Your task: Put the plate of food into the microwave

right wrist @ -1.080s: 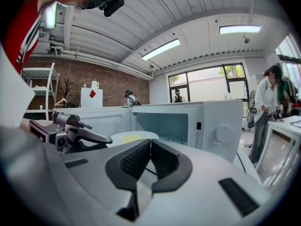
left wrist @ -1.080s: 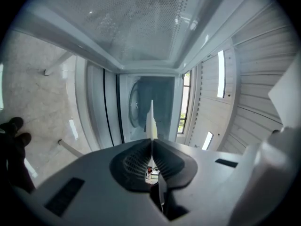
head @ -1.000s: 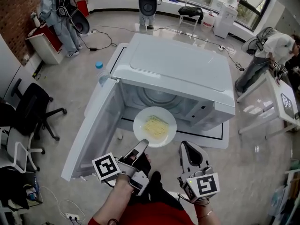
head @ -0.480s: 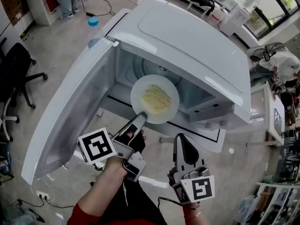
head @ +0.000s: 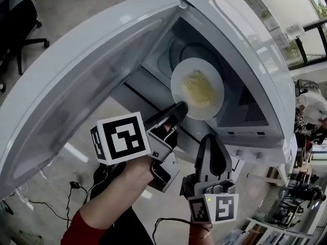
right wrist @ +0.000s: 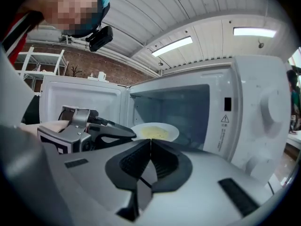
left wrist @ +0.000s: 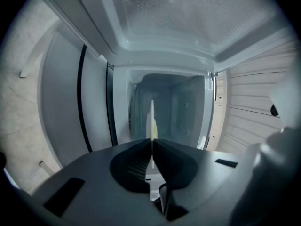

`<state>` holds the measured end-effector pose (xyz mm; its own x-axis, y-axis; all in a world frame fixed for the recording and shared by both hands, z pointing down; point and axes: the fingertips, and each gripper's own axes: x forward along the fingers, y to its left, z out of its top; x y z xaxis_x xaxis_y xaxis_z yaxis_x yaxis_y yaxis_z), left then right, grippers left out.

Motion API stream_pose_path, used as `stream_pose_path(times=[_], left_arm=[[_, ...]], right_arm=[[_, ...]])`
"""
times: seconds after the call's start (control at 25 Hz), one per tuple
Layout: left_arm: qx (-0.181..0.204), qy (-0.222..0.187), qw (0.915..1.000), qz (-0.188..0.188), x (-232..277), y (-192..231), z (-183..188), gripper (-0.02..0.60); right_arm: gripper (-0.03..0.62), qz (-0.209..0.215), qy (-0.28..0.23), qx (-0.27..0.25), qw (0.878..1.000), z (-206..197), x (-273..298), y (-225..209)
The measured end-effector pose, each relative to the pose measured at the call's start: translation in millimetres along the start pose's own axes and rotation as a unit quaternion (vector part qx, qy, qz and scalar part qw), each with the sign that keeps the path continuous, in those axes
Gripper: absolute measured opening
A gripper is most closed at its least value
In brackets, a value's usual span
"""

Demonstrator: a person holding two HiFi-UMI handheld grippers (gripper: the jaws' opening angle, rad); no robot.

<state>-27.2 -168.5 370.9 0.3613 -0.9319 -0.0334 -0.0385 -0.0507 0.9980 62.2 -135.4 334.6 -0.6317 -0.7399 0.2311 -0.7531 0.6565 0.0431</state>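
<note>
A white plate [head: 197,88] with yellow food hangs level at the mouth of the open white microwave [head: 245,50], over the front of its cavity. My left gripper [head: 181,107] is shut on the plate's near rim. In the left gripper view the plate [left wrist: 152,119] shows edge-on between the closed jaws of the left gripper [left wrist: 152,142], with the cavity behind it. My right gripper [head: 210,139] hangs below and to the right of the plate, shut and empty. The right gripper view shows the plate [right wrist: 155,132] past the right gripper [right wrist: 150,141].
The microwave door [head: 76,70] stands swung wide to the left. The control panel with knobs [right wrist: 270,109] is right of the opening. An office chair [head: 20,14] stands at far left, cables [head: 66,198] lie on the floor, and desks with a person [head: 311,106] are at far right.
The left gripper has carried the plate forward from in front of the microwave to its opening. The right gripper has followed alongside, still shut. The view has closed in on the microwave.
</note>
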Motion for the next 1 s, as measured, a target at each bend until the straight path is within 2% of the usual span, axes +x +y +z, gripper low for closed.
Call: stream_pose_path(times=[0.16, 0.4, 0.72, 1.0], left_arm=[[-0.001, -0.019, 0.9998, -0.009, 17.4, 2.5, 14.3, 0.02], [0.005, -0.025, 0.9996, -0.011, 37.0, 1.6, 21.9, 0.02], [0.022, -0.027, 0.9993, 0.013, 63.2, 5.9, 30.2, 0.02], [0.017, -0.014, 0.9987, 0.045, 76.4, 2.9, 36.7, 0.02]], right_arm=[[0.015, 0.004, 0.002, -0.018, 1.0, 0.2, 19.0, -3.3], [0.015, 0.013, 0.005, -0.047, 0.999, 2.3, 34.9, -0.2], [0.015, 0.037, -0.004, -0.05, 0.998, 1.4, 52.2, 6.0], [0.015, 0.037, -0.009, -0.043, 0.998, 8.7, 58.2, 3.2]])
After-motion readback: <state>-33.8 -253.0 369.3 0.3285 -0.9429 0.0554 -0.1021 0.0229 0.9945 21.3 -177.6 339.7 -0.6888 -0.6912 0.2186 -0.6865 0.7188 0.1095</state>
